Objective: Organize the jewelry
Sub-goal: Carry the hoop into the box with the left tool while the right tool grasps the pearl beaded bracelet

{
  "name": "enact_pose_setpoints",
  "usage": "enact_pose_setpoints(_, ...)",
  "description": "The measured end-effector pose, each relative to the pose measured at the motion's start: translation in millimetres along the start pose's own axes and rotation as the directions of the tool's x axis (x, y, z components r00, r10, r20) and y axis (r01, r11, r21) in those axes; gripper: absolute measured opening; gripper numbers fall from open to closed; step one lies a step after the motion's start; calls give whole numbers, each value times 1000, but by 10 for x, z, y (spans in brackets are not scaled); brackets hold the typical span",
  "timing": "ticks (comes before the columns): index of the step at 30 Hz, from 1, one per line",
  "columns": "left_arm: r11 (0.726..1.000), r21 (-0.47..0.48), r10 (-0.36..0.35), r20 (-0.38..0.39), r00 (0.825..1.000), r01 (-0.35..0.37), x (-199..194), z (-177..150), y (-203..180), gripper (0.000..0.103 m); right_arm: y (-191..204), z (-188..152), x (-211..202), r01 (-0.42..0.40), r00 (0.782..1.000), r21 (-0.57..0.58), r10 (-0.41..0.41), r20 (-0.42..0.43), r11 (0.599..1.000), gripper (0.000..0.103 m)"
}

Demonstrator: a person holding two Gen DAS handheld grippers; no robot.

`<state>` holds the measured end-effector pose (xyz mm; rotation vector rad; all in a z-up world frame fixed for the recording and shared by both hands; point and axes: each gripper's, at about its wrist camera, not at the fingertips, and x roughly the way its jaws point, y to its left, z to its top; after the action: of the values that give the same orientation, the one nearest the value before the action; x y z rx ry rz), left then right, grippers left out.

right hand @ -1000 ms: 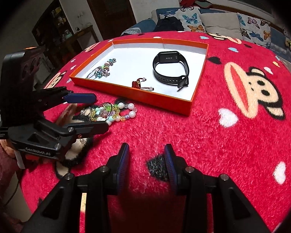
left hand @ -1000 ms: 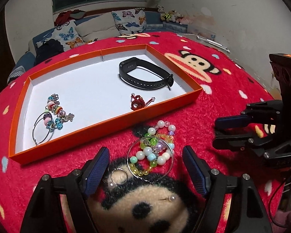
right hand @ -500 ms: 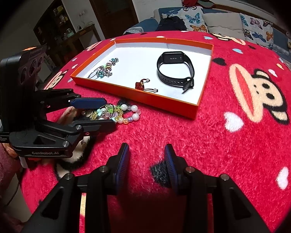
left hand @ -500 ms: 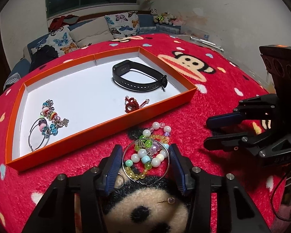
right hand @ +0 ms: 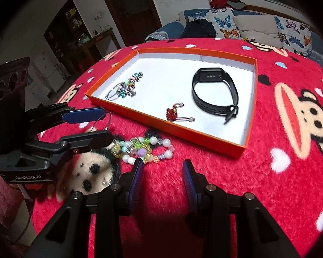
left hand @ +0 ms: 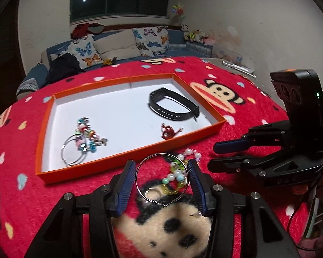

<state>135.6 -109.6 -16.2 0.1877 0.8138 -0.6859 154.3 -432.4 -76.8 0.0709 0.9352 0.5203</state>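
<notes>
My left gripper (left hand: 160,165) is shut on a thin silver hoop (left hand: 137,178), its blue pads pressing both sides of the wire; a small ring (left hand: 151,193) hangs on it. The hoop is raised just off the blanket. Under it lies a pile of bead bracelets (left hand: 176,175) (right hand: 144,148). The orange tray (left hand: 127,157) (right hand: 183,129) holds a black watch band (left hand: 172,105), a red knot charm (left hand: 168,131) and a charm bracelet (left hand: 84,139). My right gripper (right hand: 163,167) stands open over the blanket beside the beads, with nothing between its fingers.
A red fleece blanket with monkey faces (right hand: 310,116) covers the round table. A pearl-headed pin (left hand: 197,214) lies near the left gripper. A sofa with butterfly pillows (left hand: 148,40) stands behind the table. The table edge drops off at the left in the right wrist view.
The left jaws closed onto the silver hoop and lifted it from the bead pile, which stayed on the blanket. The right gripper drifted slightly nearer the beads, jaws unchanged.
</notes>
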Motion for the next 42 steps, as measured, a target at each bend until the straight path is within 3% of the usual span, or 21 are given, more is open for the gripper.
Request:
enact_pose_setpoints(9,998,-49,28,28,999,-26,-162,-55,165,52,209,54,68,-38,999,-88,37,-10,995,41)
enact_pose_setpoints(17,998,-57,40,31,999,-38,-218,-95,196,52,172,175,105,13,1000,-76,-11,26,997,41)
enact_pose_setpoints(19,998,-56,41,33,999,-39,-223,-97,203,52,134,189,118,51,998,-69,-49,23,996,37)
enact_pose_setpoints(21,998,-60,38,33,999,-36,-220,-90,217,52,96,199,147,56,998,-62,-55,9,997,25)
enact_pose_setpoints(29,997,-60,41,22,999,-40,-168,-101,231,52,113,177,328,79,996,-135,-84,-34,988,22)
enact_pose_setpoints(32,997,-66,46,22,999,-44,-165,-106,250,52,153,169,332,95,995,-180,-101,-20,979,21)
enact_pose_setpoints(35,996,-76,50,21,999,-49,-163,-110,267,52,175,154,327,120,992,-202,-125,-10,972,12)
enact_pose_setpoints(42,995,-84,65,37,997,-62,-240,-85,293,52,239,141,73,132,991,-197,-124,52,972,12)
